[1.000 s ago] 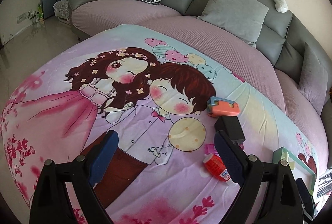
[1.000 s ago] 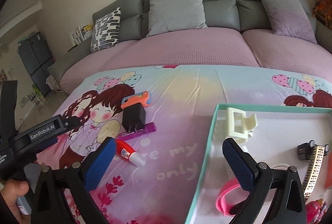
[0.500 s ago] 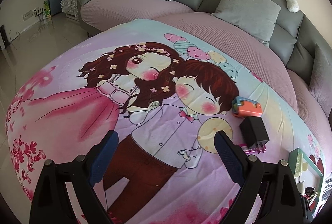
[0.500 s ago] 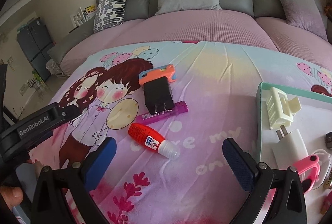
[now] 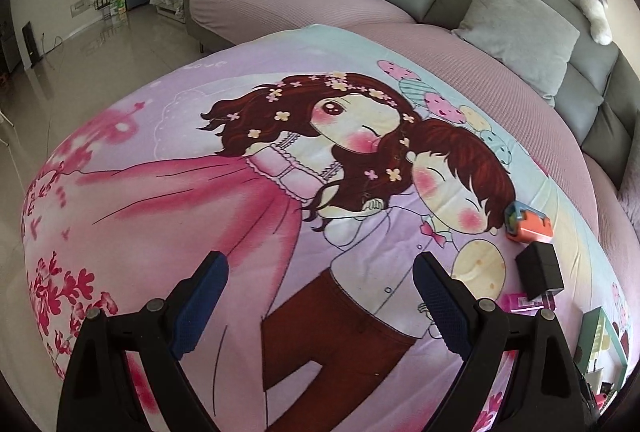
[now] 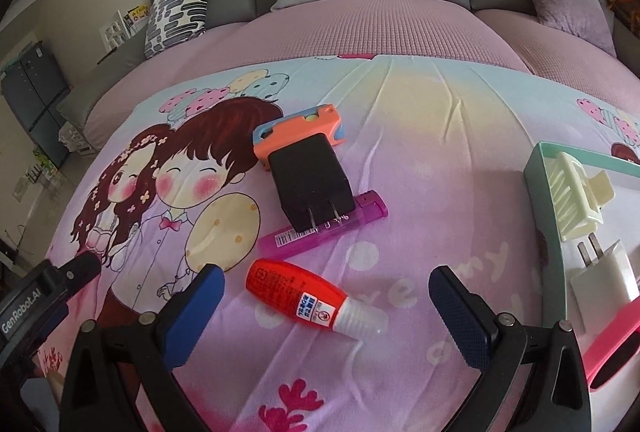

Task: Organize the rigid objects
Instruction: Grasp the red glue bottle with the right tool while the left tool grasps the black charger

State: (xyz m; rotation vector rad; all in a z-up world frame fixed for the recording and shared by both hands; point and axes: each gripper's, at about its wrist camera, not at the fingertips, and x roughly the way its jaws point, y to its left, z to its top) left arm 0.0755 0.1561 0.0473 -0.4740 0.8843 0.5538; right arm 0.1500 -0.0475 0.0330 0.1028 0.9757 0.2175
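Red glue bottle (image 6: 304, 298) between the wide-spread right claw (image 6: 326, 310) fingers.

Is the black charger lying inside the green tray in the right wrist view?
No, the black charger lies on the printed sheet, overlapping the purple lighter, apart from the green tray.

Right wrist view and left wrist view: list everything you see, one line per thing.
Red glue bottle: 1, red with white cap, lying on blanket between the right gripper's fingers.
Purple lighter: 1, purple, under the black charger's prongs.
Black charger: 1, black, mid-blanket.
Orange case: 1, orange and blue, behind the black charger.
Tray: 1, teal-rimmed, right.
Hair claw: 1, cream, in tray.
White charger: 1, in tray.
Pink band: 1, in tray.
Left gripper: open, empty.
Right gripper: open, empty.
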